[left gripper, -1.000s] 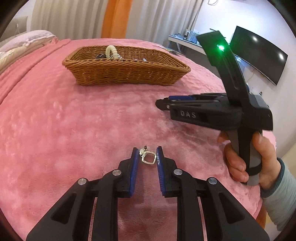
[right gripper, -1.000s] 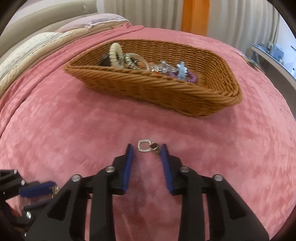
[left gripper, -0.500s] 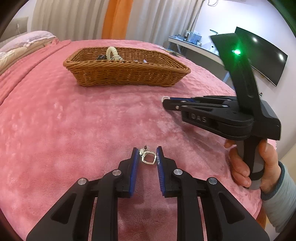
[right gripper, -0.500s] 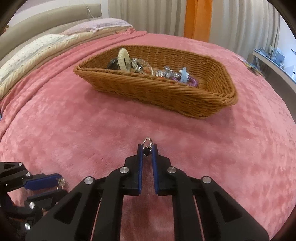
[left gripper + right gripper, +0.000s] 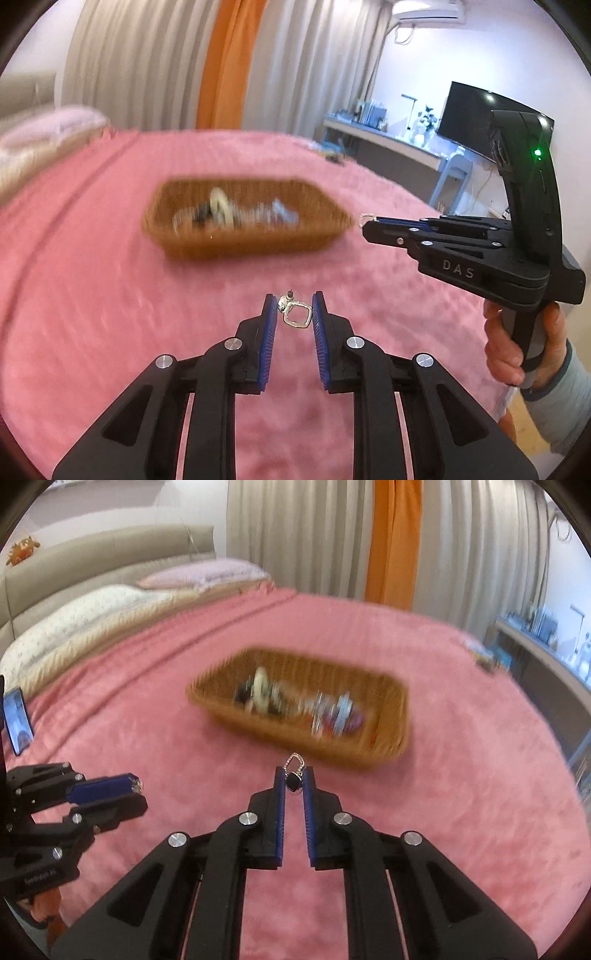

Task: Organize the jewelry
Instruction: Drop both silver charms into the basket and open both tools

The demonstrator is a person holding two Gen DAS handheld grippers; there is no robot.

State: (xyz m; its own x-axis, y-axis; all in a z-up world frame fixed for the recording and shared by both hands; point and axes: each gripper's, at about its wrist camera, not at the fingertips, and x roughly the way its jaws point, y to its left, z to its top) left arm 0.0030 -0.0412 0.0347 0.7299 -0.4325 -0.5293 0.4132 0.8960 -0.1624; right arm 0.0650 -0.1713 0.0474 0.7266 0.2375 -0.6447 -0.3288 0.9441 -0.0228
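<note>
Both grippers now lifted off the pink blanket (image 5: 147, 716); half a second ago they sat lower. Left gripper (image 5: 294, 308) jaws narrow, pinching a square silver earring (image 5: 295, 315). Right gripper (image 5: 294, 780) jaws nearly closed on a dark-stoned earring (image 5: 294, 781), loop poking above. Wicker basket (image 5: 391, 698) of jewelry ahead, now blurred, farther down-frame than before.
</note>
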